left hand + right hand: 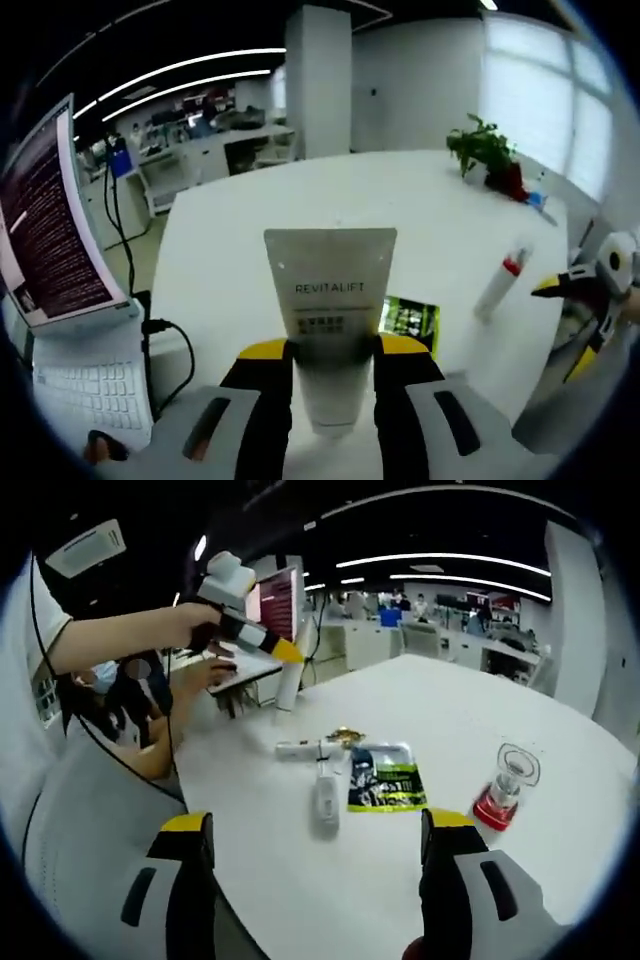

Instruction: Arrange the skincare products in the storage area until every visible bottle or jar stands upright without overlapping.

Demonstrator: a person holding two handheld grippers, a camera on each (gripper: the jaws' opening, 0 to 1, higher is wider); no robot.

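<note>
Left gripper view puts a laptop (60, 300) at nine o'clock on the white table (400, 200), and at six o'clock your left gripper (333, 352) is clamped on a grey tube (330, 300), its flat crimped end pointing up and its cap end hidden below the jaws; it looks lifted clear of the table, though you cannot be sure. Just past the tube at four o'clock lies a green sachet (410, 318), at three o'clock a small bottle with a red band (498, 285) lies on its side, and your right gripper (585, 300) enters from the edge beyond it; a potted plant (485, 150) sits at one o'clock. In the right gripper view your left gripper (270, 645) holds that tube (289, 685) at eleven o'clock, two white bottles (326, 798) lie flat near the centre beside the sachet (385, 778), and a clear-topped bottle (505, 785) stands upright at three o'clock. Your right gripper (315, 865) is spread wide with nothing between its jaws. I judge the job barely begun: one item stands, one is in hand, the others need righting.
</note>
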